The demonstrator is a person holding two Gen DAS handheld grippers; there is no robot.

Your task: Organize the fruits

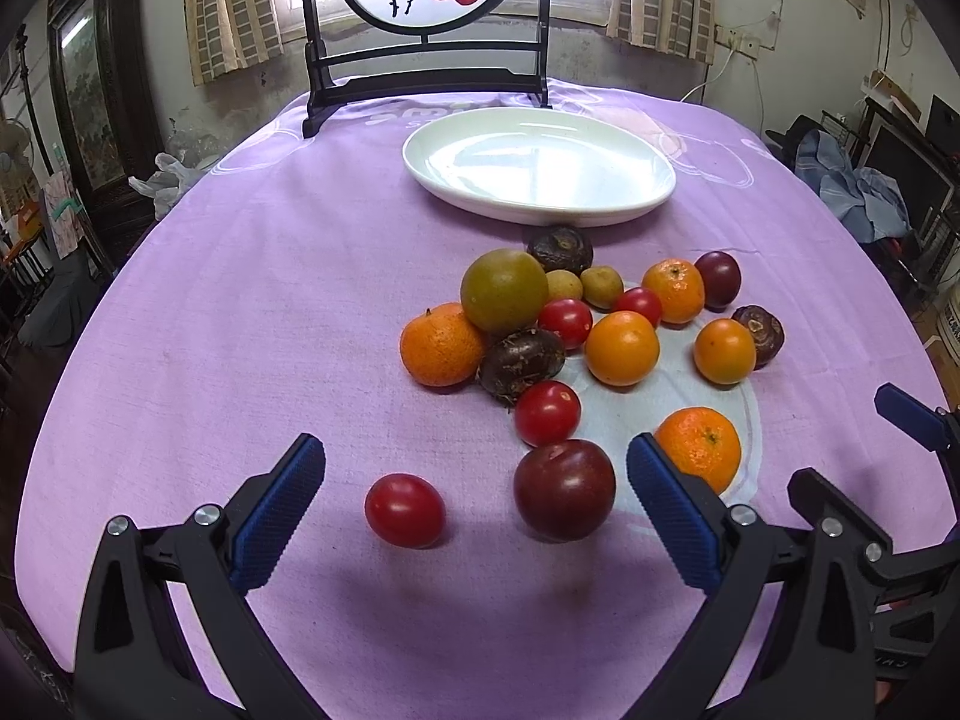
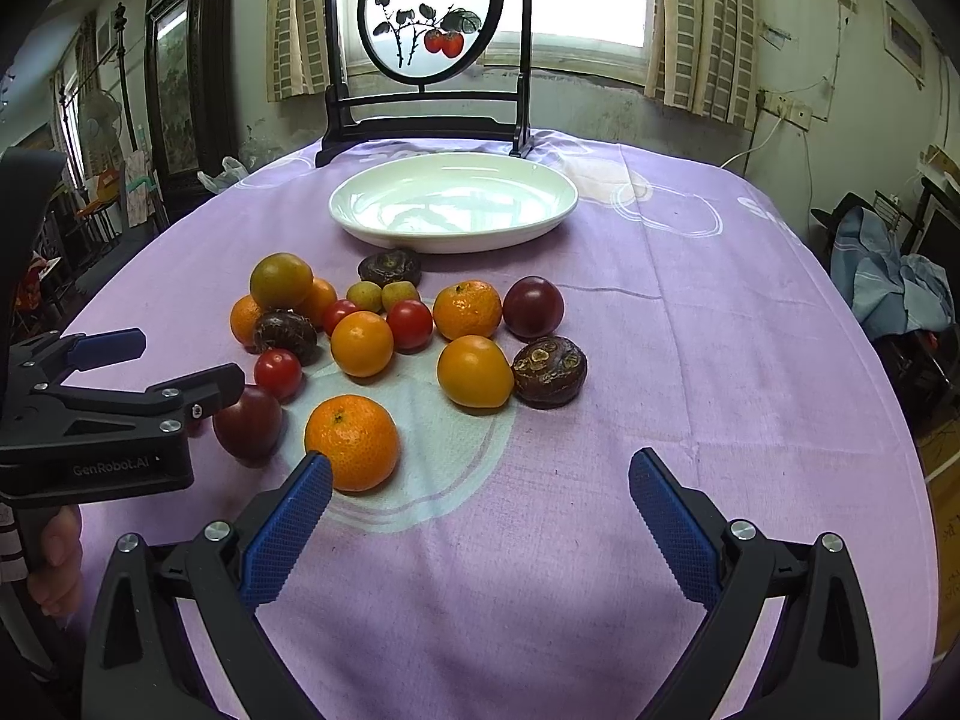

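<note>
- My left gripper gapes wide over a plum and tomato.
- My right gripper is wide, empty.
- Fruits lie heaped on the worktop before the plate.

Both grippers hover low over the table, near side. The left gripper gapes wide; the right gripper, just beside it, gapes likewise. A hand grips the left handle.
</note>
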